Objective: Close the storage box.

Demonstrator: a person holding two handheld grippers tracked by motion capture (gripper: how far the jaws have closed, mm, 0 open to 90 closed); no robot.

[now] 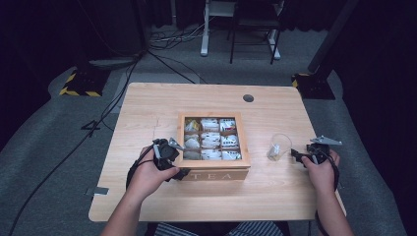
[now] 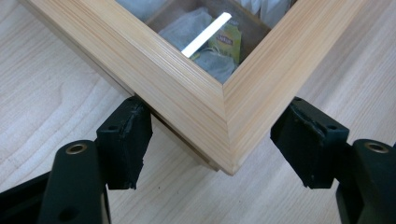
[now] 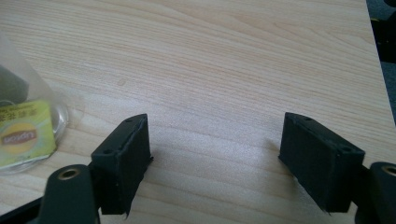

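High view takes in the pale wooden worktop (image 1: 147,108) first, with the tea box (image 1: 213,140) sitting near its middle, lid off or folded out of sight, nine compartments packed with tea bags (image 1: 210,139). The box looks like solid wood with thick mitred walls: stiff, fairly heavy for its size, and smooth enough on the varnished faces that a light pinch could slide. Its near left corner is where the left gripper (image 1: 169,160) stands, and in the left gripper view that corner (image 2: 224,140) pokes between the two fingers (image 2: 123,140). They straddle it at a medium spread, the left pad at or just against the long wall, the right one standing just clear, so I read no grip yet. A corner is a poor hold; one straight wall, pinched across its thickness, would probably serve better.

Right of the box stands a clear plastic cup (image 1: 278,146) with a yellow tea tag (image 3: 21,135) inside it: light, thin-walled, easy to crush or tip. The right gripper (image 1: 295,154) hovers just beside it, fingers wide and empty over bare wood. The bags themselves are soft paper, nearly weightless, best taken by the tag or a top fold.
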